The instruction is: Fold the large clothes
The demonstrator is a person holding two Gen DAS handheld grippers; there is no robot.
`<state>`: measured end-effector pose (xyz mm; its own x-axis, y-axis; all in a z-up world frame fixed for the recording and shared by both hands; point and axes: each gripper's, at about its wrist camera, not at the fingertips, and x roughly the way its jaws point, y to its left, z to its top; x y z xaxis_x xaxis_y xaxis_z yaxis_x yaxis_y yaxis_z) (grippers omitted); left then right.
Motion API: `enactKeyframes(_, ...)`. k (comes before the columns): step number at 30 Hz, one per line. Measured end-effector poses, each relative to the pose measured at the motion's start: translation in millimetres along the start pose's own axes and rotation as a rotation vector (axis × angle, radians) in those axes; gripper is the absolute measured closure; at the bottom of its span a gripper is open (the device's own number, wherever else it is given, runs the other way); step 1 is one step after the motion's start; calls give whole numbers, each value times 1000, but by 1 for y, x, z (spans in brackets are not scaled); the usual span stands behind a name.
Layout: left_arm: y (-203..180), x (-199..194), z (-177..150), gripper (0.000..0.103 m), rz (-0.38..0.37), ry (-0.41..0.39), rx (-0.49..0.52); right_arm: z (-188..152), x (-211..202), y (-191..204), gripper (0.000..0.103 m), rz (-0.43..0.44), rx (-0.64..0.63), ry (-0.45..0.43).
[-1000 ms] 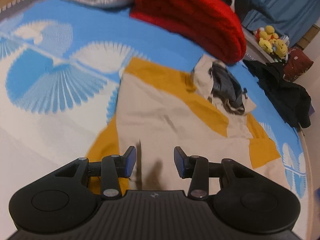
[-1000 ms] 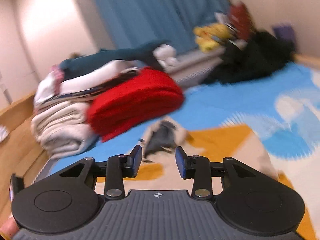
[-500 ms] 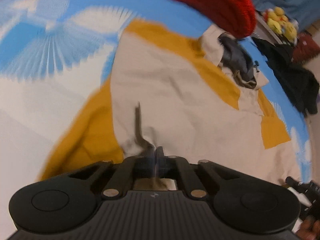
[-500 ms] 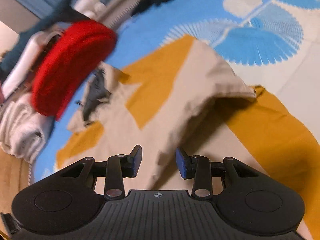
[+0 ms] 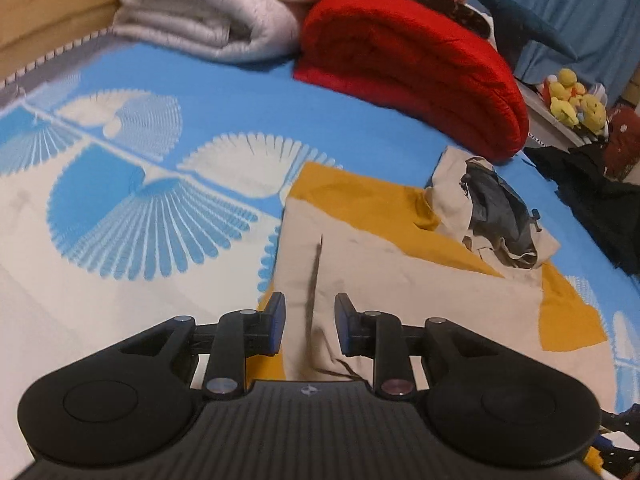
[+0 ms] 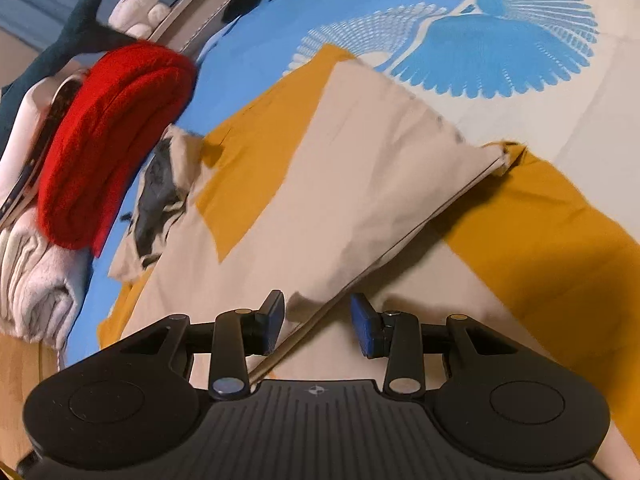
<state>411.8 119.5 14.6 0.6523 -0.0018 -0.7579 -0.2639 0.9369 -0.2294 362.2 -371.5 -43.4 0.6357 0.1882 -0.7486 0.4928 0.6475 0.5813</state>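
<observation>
A large beige and mustard-yellow garment (image 5: 400, 268) with a dark-lined hood (image 5: 500, 216) lies spread on the blue and white bed cover. My left gripper (image 5: 310, 326) is open just above the garment's near edge, with a dark crease of cloth running between its fingers. In the right wrist view the garment (image 6: 320, 184) has one side folded over itself, and the folded edge runs between the open fingers of my right gripper (image 6: 316, 326). Neither gripper holds the cloth.
A rolled red blanket (image 5: 412, 64) and folded white towels (image 5: 216, 12) are stacked at the head of the bed. A black garment (image 5: 600, 208) and yellow plush toys (image 5: 572, 100) lie far right. The patterned bed cover (image 5: 132, 208) extends to the left.
My left gripper was shut on the garment's edge half a second ago and has opened and let it go. My right gripper stayed open and moved closer to the folded edge.
</observation>
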Motion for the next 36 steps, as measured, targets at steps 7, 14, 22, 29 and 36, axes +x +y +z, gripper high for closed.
enactKeyframes(7, 11, 27, -6, 74, -44, 126, -95, 18, 1, -20, 88, -53, 113, -51)
enactKeyframes(14, 11, 34, -7, 74, -53, 145, -103, 14, 7, -27, 93, -131, 134, -74)
enactKeyframes(22, 9, 48, -14, 75, -56, 191, -136, -4, -23, -3, 81, -239, 54, -250)
enactKeyframes(29, -3, 39, -12, 103, -47, 135, -61, -27, -41, 37, 81, -167, -165, -415)
enactKeyframes(36, -1, 45, -14, 102, -24, 191, -56, 12, -7, 9, 81, -146, -90, -248)
